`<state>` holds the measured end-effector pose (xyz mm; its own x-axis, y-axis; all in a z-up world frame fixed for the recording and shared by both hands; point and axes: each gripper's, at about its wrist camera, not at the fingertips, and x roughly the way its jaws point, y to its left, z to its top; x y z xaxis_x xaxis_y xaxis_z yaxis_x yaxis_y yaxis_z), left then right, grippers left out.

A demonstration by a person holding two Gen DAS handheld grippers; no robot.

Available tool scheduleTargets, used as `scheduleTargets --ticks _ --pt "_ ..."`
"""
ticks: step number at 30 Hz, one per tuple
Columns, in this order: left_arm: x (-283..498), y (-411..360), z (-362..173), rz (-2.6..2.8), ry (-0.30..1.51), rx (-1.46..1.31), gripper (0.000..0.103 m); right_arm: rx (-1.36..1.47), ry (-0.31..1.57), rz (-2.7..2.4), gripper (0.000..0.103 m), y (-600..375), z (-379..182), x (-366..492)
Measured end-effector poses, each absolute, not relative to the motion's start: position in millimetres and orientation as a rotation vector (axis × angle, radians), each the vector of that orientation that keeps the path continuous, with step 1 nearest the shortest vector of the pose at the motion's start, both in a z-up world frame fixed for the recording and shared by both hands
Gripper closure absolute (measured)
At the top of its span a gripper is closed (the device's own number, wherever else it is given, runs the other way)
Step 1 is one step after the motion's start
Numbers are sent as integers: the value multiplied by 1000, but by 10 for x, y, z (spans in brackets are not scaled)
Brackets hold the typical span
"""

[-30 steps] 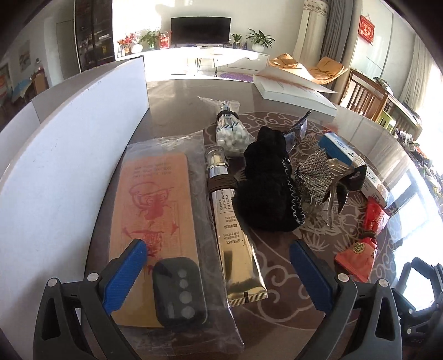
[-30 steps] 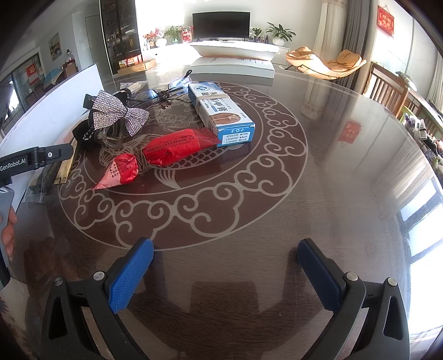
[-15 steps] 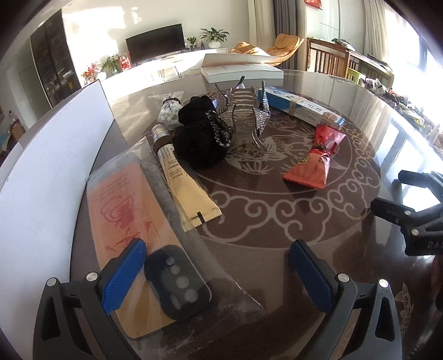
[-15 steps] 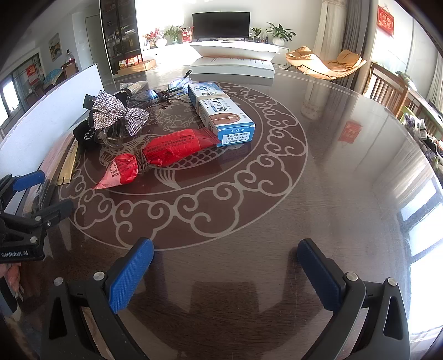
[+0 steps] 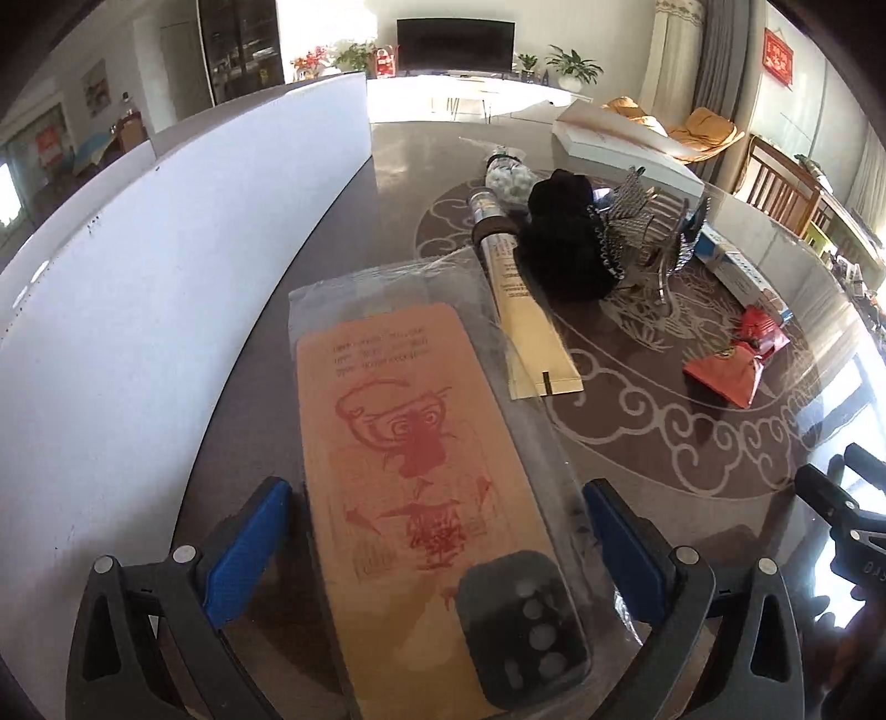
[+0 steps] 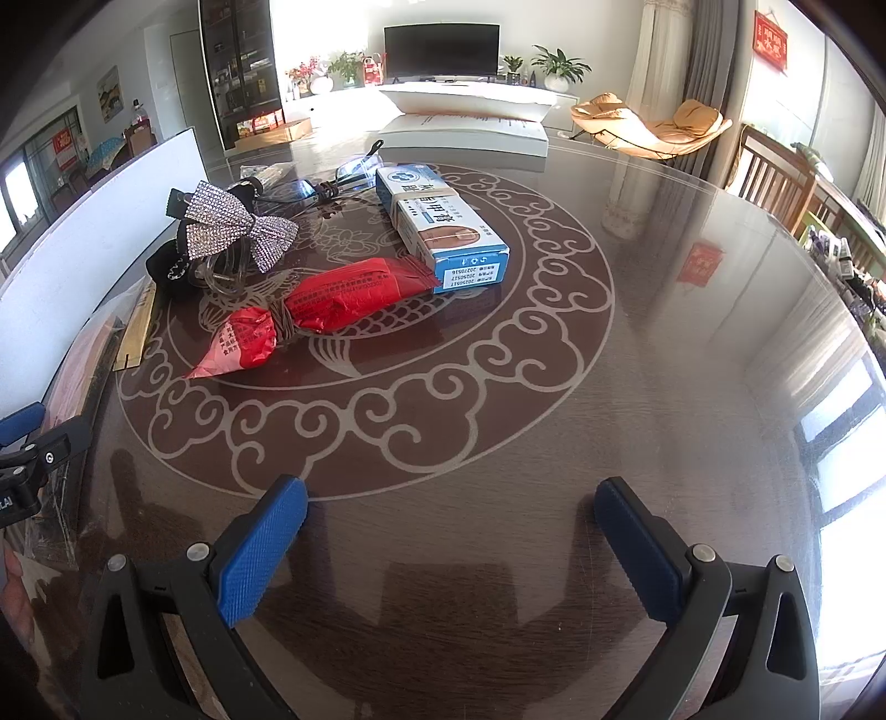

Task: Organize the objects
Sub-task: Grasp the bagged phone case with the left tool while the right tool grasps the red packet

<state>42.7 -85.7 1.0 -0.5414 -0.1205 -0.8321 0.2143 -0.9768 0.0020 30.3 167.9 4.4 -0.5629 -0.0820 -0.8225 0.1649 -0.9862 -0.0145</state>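
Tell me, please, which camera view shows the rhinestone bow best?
The right wrist view: the rhinestone bow faces the camera, unobstructed, both loops visible. In the left wrist view the bow is seen edge-on, small, partly hidden behind the black pouch.

Strong daylight pours in from beyond the table point(image 6: 692, 387), blowing the far room out to white around the TV point(image 6: 441, 51). Window glare streaks the table's glossy right edge. Soft shadows fall toward the cameras. Both views bulge fisheye-style with dark corners; the left view is slightly soft nearest the lens.
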Motion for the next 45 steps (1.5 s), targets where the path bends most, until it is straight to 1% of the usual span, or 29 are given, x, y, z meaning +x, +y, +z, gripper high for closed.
scheduleTargets --ticks 3,4,5,6,10,12,13,16,17,24,28,31,34,35,36,37,38,39,40,41,42,43,45 --pt "320 -878 -6 -2608 157 1413 0 1391 134 -2657 0 1677 50 306" --pt "320 -868 -4 -2633 144 1408 3 1391 134 -2657 0 1677 48 307" --pt "348 -841 14 -2661 106 1386 20 1390 134 -2657 0 1678 46 305" --pt "387 -816 25 -2708 96 1382 23 1390 134 -2657 0 1677 48 307" --pt "610 -663 53 -2846 15 1416 25 1390 134 -2657 0 1676 49 308" --pt "642 -623 53 -2846 -46 1430 23 1390 134 -2657 0 1676 46 307" --pt "630 -631 55 -2840 -37 1435 21 1390 134 -2657 0 1676 48 309" --pt "578 -687 31 -2781 4 1450 3 1390 134 -2658 0 1676 48 310" --pt "565 -700 25 -2766 14 1449 0 1390 134 -2657 0 1678 47 307" --pt "578 -697 18 -2754 24 1433 0 1389 130 -2657 0 1679 48 311" --pt "581 -698 17 -2753 25 1425 0 1365 89 -2643 0 1699 77 343" --pt "580 -698 16 -2753 25 1425 0 1369 16 -2632 0 1745 101 314" --pt "577 -699 14 -2753 25 1425 0 1377 -209 -2565 1 1710 213 161" --pt "577 -699 14 -2753 25 1425 0 1370 -246 -2554 5 1639 270 84" --pt "576 -699 14 -2753 25 1425 0 1371 -271 -2544 12 1553 313 -16" --pt "576 -699 14 -2753 24 1425 0 1381 -287 -2535 16 1455 342 -118" --pt "576 -699 14 -2753 24 1425 0 1397 -299 -2524 25 1354 348 -225" --pt "576 -699 14 -2753 24 1425 0 1422 -295 -2516 31 1253 336 -325" --pt "576 -698 14 -2753 24 1425 0 1446 -279 -2517 34 1159 314 -407" --pt "576 -697 14 -2753 25 1425 0 1461 -262 -2517 42 1077 287 -470" --pt "576 -697 14 -2753 25 1425 0 1475 -238 -2512 57 1007 256 -508" --pt "576 -697 14 -2753 25 1425 0 1490 -205 -2502 65 949 226 -516" --pt "576 -696 14 -2753 24 1425 0 1474 -169 -2492 76 933 204 -441"
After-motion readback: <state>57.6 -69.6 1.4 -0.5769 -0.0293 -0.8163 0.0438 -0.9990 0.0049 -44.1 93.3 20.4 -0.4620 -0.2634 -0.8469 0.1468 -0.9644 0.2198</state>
